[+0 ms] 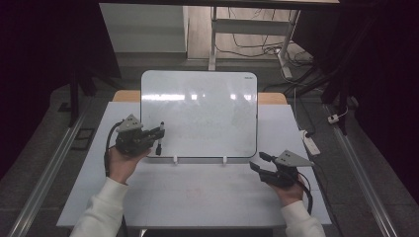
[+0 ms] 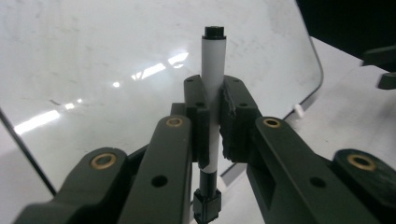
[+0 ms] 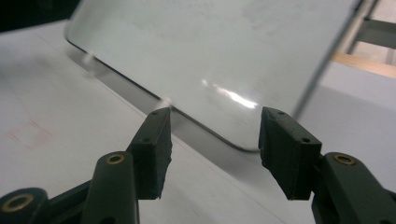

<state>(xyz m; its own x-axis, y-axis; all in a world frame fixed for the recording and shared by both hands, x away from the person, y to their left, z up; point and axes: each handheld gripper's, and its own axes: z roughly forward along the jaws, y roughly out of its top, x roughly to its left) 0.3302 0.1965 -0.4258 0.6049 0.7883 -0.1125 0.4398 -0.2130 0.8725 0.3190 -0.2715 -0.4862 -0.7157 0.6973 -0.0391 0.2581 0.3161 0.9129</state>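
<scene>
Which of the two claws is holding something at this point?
The left claw, by the whiteboard's lower left edge: its pads are shut on a white marker with black ends. The right claw stands open with nothing between its pads.

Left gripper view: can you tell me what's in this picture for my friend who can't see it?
Two black jaws of the left gripper are shut on a marker with a white barrel and black ends, holding it upright. Behind it is a shiny whiteboard with light glints, standing on a white table.
</scene>
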